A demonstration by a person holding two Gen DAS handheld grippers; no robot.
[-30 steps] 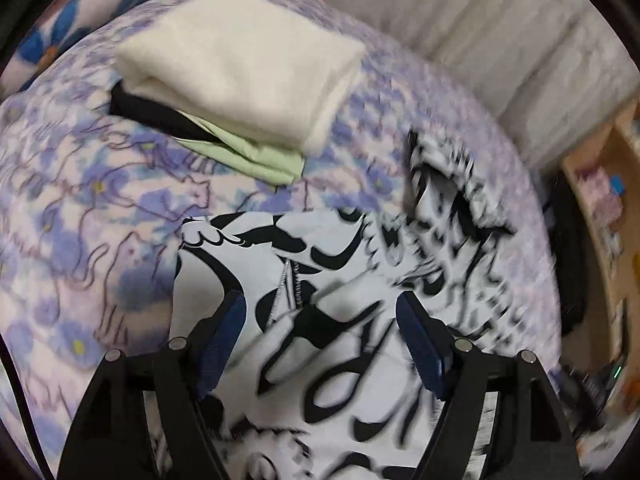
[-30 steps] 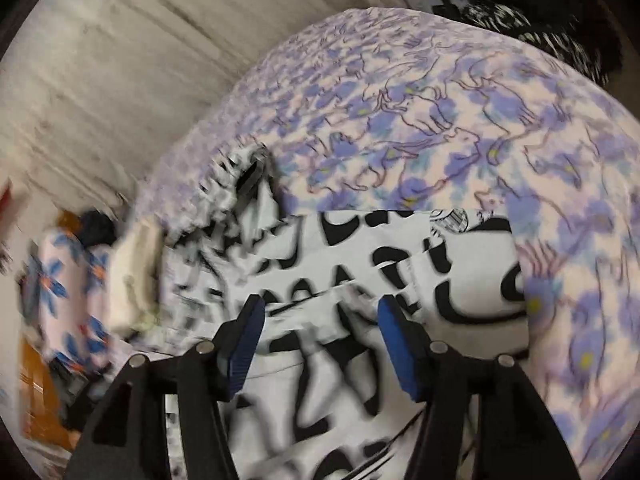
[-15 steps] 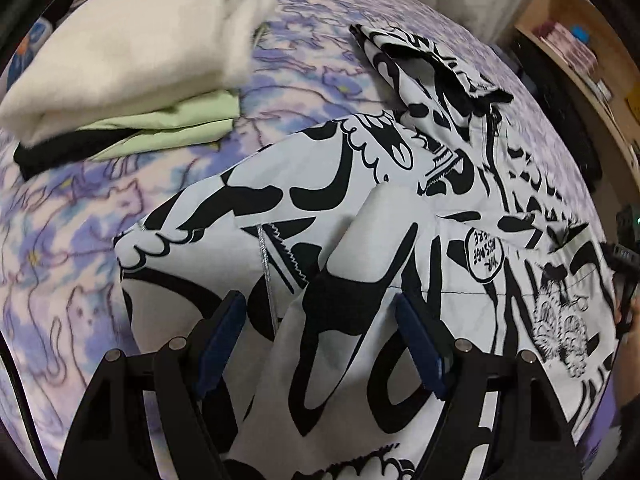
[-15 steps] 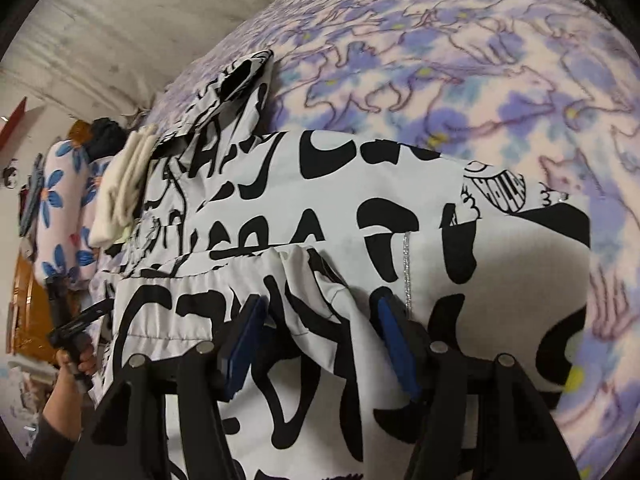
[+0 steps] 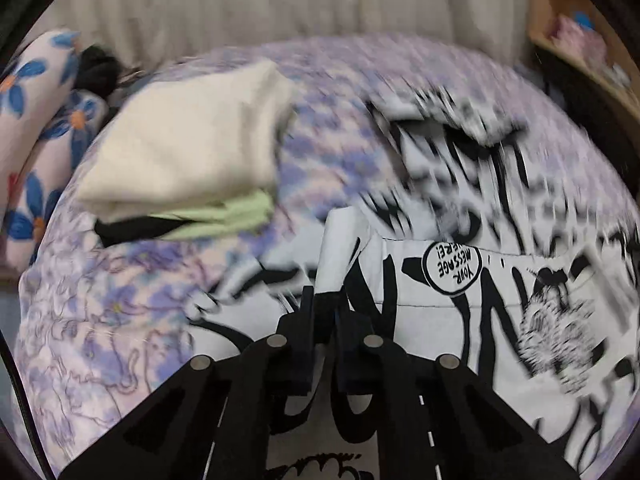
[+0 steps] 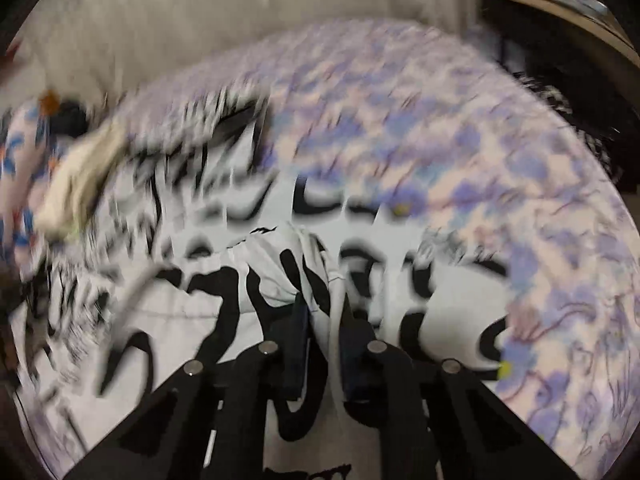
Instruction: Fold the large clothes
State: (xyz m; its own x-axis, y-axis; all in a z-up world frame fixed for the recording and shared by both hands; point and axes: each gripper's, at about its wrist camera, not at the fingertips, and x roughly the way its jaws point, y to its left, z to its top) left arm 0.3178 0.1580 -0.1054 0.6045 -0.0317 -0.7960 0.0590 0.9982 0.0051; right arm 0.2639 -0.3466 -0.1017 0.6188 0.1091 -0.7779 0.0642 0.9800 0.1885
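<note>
While both views are smeared with motion blur, the nearest things read clearly enough: the left gripper (image 5: 324, 320) has its two blue-padded fingers drawn close together, pinching a raised fold of the black-and-white printed garment (image 5: 480, 304), and the right gripper (image 6: 324, 316) is clamped the same way on another bunched ridge of that garment (image 6: 240, 312). Each pinched fold stands up between the pads, a narrow tongue of white cloth poking out past the fingertips.

Beyond the left gripper, the garment spreads out flat on the purple floral bedspread (image 5: 120, 320), a round printed badge reading "YOUR MESSAGE" lying just past the held fold and to its right. Farther on, the garment's upper end lies rumpled, with a dark opening showing; the blur hides its details.

Left of the garment and apart from it sits a stack of folded clothes (image 5: 192, 160): a cream piece on top, a light green one under it, a black one at the bottom. Past the stack, at the bedspread's left edge, lies a blue-flowered pillow (image 5: 36, 120). Behind the bed runs a pale wall (image 5: 280, 0), and a wooden shelf (image 5: 580, 40) stands to the garment's far right.
</note>
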